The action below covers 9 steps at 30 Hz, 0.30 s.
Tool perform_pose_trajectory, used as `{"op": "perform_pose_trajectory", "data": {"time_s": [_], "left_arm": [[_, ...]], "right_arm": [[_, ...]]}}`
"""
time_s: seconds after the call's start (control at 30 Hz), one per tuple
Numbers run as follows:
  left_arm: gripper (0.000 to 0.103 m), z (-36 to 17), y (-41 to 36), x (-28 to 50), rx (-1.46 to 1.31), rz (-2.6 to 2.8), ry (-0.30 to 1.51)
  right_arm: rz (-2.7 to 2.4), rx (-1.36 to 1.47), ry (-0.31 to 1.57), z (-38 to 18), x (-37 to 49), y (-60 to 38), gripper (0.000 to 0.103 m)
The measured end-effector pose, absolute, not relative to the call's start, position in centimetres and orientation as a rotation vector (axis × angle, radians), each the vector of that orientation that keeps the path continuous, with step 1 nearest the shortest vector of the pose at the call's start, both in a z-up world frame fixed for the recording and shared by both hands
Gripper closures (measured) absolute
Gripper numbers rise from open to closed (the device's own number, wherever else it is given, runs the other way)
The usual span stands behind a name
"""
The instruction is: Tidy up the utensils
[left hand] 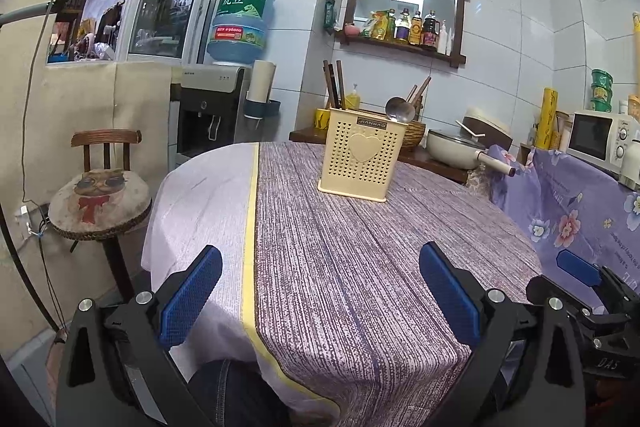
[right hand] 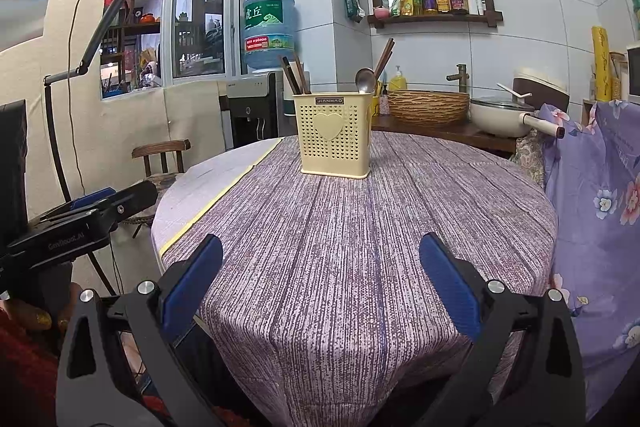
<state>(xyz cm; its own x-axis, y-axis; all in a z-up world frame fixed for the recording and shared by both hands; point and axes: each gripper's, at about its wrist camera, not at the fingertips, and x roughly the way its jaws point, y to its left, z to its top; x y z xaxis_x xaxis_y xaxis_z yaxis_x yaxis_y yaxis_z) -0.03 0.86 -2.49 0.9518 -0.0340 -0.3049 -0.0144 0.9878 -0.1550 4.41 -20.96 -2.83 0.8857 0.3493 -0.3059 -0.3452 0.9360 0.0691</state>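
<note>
A cream perforated utensil holder [left hand: 362, 155] with a heart on its front stands on the far part of the round table [left hand: 360, 267]; it also shows in the right wrist view [right hand: 334, 137]. Dark chopsticks [left hand: 334, 83] [right hand: 294, 75] stand in its left side and a metal spoon [left hand: 399, 110] [right hand: 365, 79] in its right side. My left gripper [left hand: 320, 291] is open and empty, low over the near table edge. My right gripper [right hand: 320, 287] is open and empty, also near the front edge. Each gripper shows at the side of the other's view.
A wooden chair [left hand: 102, 195] with a cat cushion stands left of the table. A water dispenser [left hand: 212, 107], a wicker basket [right hand: 428, 105], a lidded pan [right hand: 500, 117] and a microwave [left hand: 600, 139] lie behind. A floral purple cloth [right hand: 596, 187] hangs to the right.
</note>
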Motion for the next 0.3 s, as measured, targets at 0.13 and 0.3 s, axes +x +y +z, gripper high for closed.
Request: {"op": "perform_pose_trajectory", "data": {"time_s": [0.13, 0.3], "left_arm": [[0.005, -2.39, 0.89, 0.03, -0.152, -0.008, 0.317], [0.005, -2.36, 1.1, 0.16, -0.156, -0.012, 0.323]], "right_arm": [[0.361, 0.016, 0.322, -2.81, 4.42, -21.09, 0.006], [0.361, 0.011, 0.315, -2.71, 4.24, -21.08, 0.006]]}}
